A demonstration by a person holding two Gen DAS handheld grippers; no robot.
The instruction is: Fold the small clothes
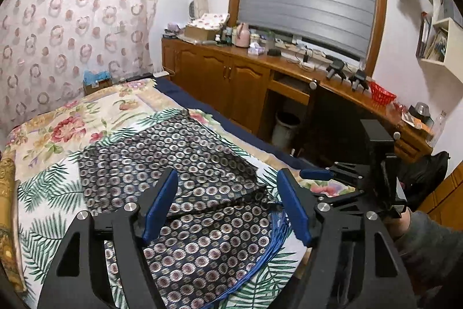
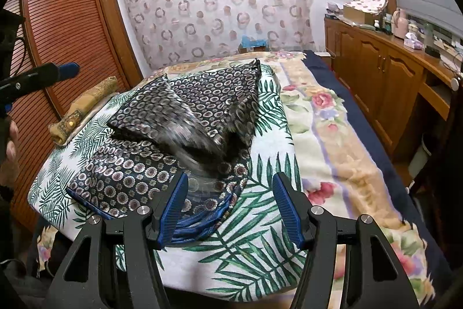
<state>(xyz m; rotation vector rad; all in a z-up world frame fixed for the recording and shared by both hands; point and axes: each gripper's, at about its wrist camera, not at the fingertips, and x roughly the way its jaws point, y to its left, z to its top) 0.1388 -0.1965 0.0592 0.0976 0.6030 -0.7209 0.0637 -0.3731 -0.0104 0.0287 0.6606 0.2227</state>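
Where the dark ring-patterned garment (image 1: pixel 179 164) lies, a palm-leaf print cloth (image 1: pixel 49 187) is spread beneath it on the bed (image 2: pixel 341 141), and one part of the garment is seen folded over the rest, its blue-trimmed edge (image 2: pixel 202 222) nearest the cameras. In the right wrist view a flap of the garment (image 2: pixel 191 141) is blurred. The left tool (image 1: pixel 228 210) is held above the near part of the garment with its blue pads well apart and nothing gripped between them. The right tool (image 2: pixel 231 210) is likewise spread, its left pad over the trimmed edge, nothing clamped. A floral blanket (image 2: pixel 347 164) is seen beside the leaf cloth, a wooden worktop (image 1: pixel 289 62) with cupboards along the wall, and a patterned curtain (image 2: pixel 220 5) behind the bed.
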